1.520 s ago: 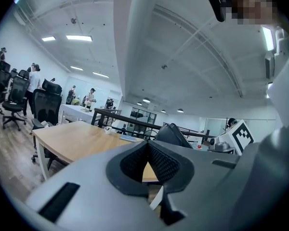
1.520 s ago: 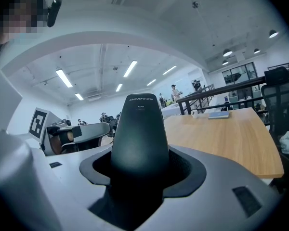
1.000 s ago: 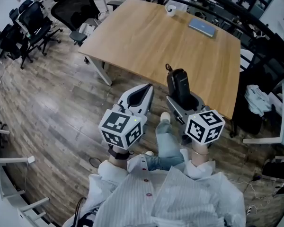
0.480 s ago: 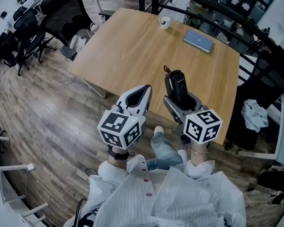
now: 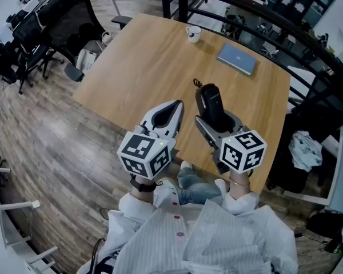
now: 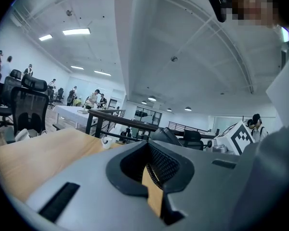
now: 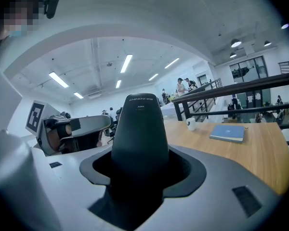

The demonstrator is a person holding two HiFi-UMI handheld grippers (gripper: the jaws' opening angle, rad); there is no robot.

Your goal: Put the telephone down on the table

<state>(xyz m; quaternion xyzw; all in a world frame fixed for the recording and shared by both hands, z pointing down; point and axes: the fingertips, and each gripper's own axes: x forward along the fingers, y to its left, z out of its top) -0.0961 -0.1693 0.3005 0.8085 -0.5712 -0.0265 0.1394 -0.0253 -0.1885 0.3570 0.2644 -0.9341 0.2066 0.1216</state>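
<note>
Pinched the telephone (image 5: 209, 100) between the jaws of the right gripper (image 5: 217, 121), its upper end jutting past their tips, over the near part of the table (image 5: 154, 56). Pressed the jaws of the left gripper (image 5: 170, 110) together on nothing, just beside.

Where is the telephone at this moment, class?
In the head view the telephone is right of centre, clamped in the right gripper over the wooden table, beside the left gripper, nearer than the blue notebook.
</note>
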